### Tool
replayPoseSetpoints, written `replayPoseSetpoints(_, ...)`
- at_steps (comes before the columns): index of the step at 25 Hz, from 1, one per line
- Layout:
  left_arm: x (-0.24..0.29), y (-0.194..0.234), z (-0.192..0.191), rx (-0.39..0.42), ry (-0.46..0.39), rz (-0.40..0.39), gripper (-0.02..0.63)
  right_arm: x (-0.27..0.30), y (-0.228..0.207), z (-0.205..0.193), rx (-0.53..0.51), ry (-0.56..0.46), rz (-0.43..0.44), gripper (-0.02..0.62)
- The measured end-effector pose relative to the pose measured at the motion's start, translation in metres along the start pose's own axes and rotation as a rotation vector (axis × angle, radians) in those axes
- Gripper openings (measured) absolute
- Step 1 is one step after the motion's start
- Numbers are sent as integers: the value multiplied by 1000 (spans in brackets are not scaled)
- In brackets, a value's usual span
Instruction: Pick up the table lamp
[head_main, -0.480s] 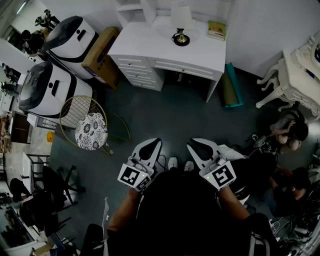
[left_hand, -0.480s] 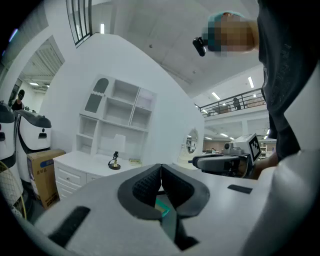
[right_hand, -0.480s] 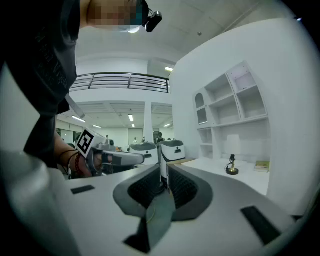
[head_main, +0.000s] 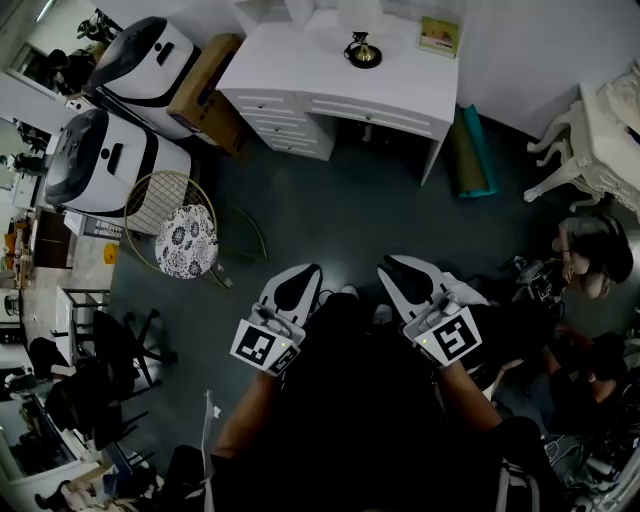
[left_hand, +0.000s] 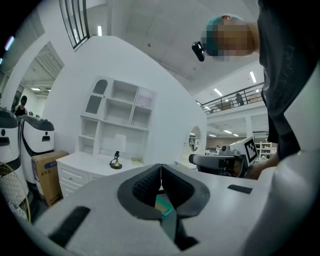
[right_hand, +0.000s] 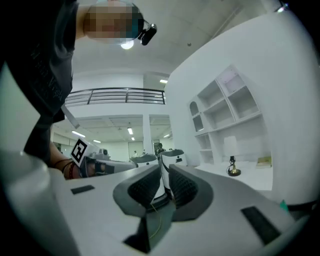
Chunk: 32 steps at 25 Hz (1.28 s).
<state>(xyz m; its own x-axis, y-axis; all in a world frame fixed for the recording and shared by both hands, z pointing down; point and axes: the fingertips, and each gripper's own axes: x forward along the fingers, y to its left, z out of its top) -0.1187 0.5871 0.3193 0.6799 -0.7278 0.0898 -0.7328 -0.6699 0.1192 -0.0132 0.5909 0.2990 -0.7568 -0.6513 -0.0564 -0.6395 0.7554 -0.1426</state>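
Observation:
The table lamp (head_main: 362, 45) has a white shade and a dark, brassy round base. It stands on the white desk (head_main: 300, 75) at the far side of the room. It appears small in the left gripper view as the lamp (left_hand: 116, 161) and in the right gripper view as the lamp (right_hand: 232, 167). My left gripper (head_main: 297, 283) and right gripper (head_main: 405, 272) are held side by side close to my body, far short of the desk. The left gripper (left_hand: 161, 169) has its pads touching with nothing between them. The right gripper (right_hand: 165, 172) shows only a thin slit and holds nothing.
A floral-cushioned round stool (head_main: 186, 241) with a wire frame stands on the dark floor at left. Two white machines (head_main: 110, 160) and a cardboard box (head_main: 205, 90) line the left wall. A teal roll (head_main: 475, 150) leans beside the desk. An ornate white table (head_main: 600, 130) and a seated person (head_main: 590, 255) are at right.
The desk and lamp sit a little higher in the head view than before. Both grippers keep about the same place and pose in front of me.

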Motion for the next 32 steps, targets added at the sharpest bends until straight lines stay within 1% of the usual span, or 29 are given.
replayPoseSetpoints(2,2,1,-2,-2,-2,10,18,-2,-6,0,50,-19,4,46)
replayPoseSetpoints(5,9,6,-3,-9,-5,15,18,-3,-17,-6,43,-6,-11,46)
replayPoseSetpoints(9,26,13,-2,-11,-17,6,18,-1,-39,-13,68,11,-37,46)
replayPoseSetpoints(12,42,23,-1,-21,-23,-4,18,2,-62,-19,72,37,-94,46)
replayPoseSetpoints(14,53,32,-2,-34,-20,-13,18,7,-76,-22,92,45,-128,46)
replayPoseSetpoints(17,70,46,0,-51,-25,-23,18,16,-87,-19,105,40,-126,46)
replayPoseSetpoints(23,105,90,6,-66,-36,-39,18,54,-109,-17,80,93,-98,46)
replayPoseSetpoints(26,121,116,9,-78,-34,-50,18,76,-125,-13,78,97,-114,45)
replayPoseSetpoints(28,131,132,13,-79,-35,-58,18,91,-134,-9,81,89,-114,44)
replayPoseSetpoints(32,146,164,19,-87,-41,-69,18,118,-144,2,105,36,-100,43)
